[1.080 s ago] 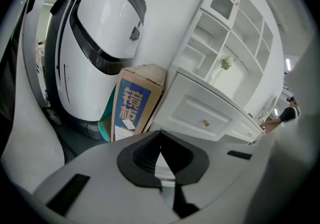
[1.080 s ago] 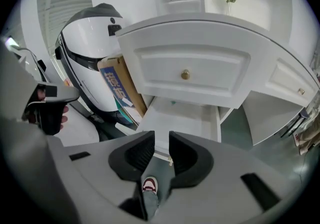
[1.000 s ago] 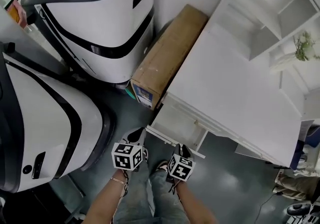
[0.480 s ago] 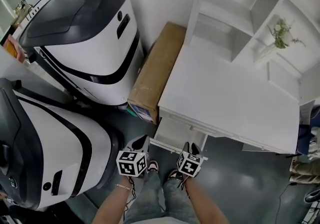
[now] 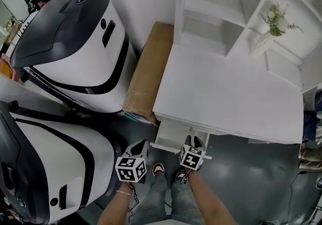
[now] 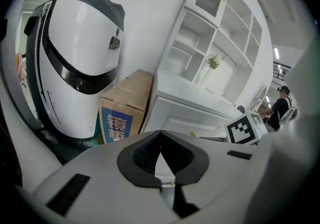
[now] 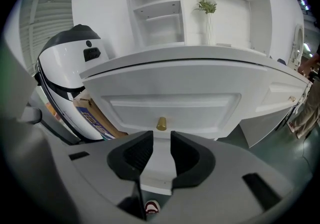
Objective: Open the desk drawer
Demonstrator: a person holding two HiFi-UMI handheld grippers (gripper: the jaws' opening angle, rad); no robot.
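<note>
The white desk (image 5: 226,98) has its drawer (image 5: 168,136) pulled partly out toward me. In the right gripper view the drawer front (image 7: 170,102) fills the middle, with a small gold knob (image 7: 161,123) on it. My right gripper (image 7: 161,136) points at that knob; its jaws are opening, the knob sits just beyond the tips and nothing is between them. In the head view the right gripper (image 5: 193,141) is at the drawer's front edge. My left gripper (image 5: 139,144) hangs left of the drawer, its tips meeting in the left gripper view (image 6: 160,136), holding nothing.
A cardboard box (image 5: 148,70) stands against the desk's left side. Two large white-and-black machines (image 5: 75,53) (image 5: 45,158) crowd the left. White shelves (image 5: 221,7) with a vase of flowers (image 5: 271,22) rise behind the desk. My shoes (image 5: 158,168) are on the grey floor.
The head view has swung so the shelves now show. The right gripper has shifted rightward along the drawer front, and the left has risen a little beside the drawer.
</note>
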